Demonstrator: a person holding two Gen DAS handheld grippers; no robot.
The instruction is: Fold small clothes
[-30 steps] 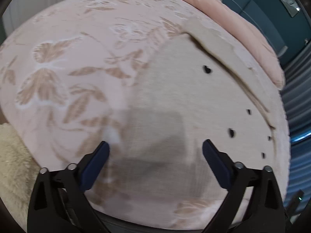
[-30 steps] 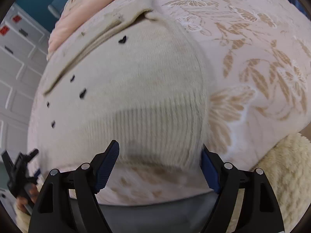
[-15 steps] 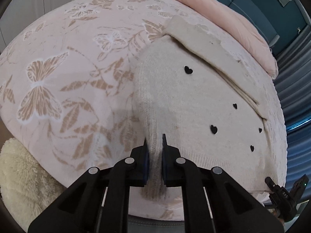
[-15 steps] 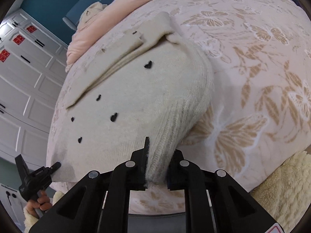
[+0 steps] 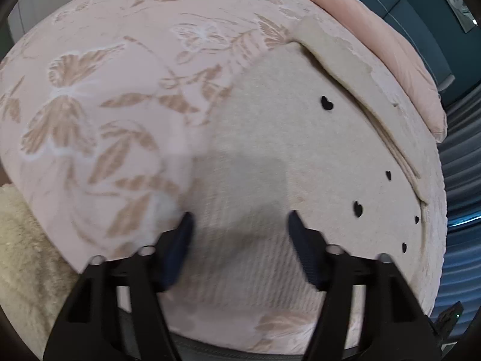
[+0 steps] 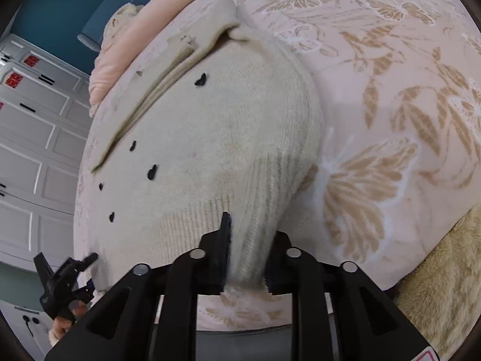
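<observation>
Right tongs point(image 6: 246, 255) pinching sweater point(image 6: 210, 138) — floral bedspread point(image 6: 390, 90)

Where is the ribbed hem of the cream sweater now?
In the right wrist view the ribbed hem sits bottom centre, pinched by the right gripper, on the floral bedspread.

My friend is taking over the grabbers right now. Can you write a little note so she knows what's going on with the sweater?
Left gripper: open, holding nothing, its fingers either side of the ribbed hem.
Right gripper: shut on the hem at the other bottom corner.
The cream sweater with black hearts lies on the pink butterfly bedspread; a sleeve is folded across its top.
Done: that sleeve fold.
Left: grip the left corner, then probably fold the hem up.
</observation>
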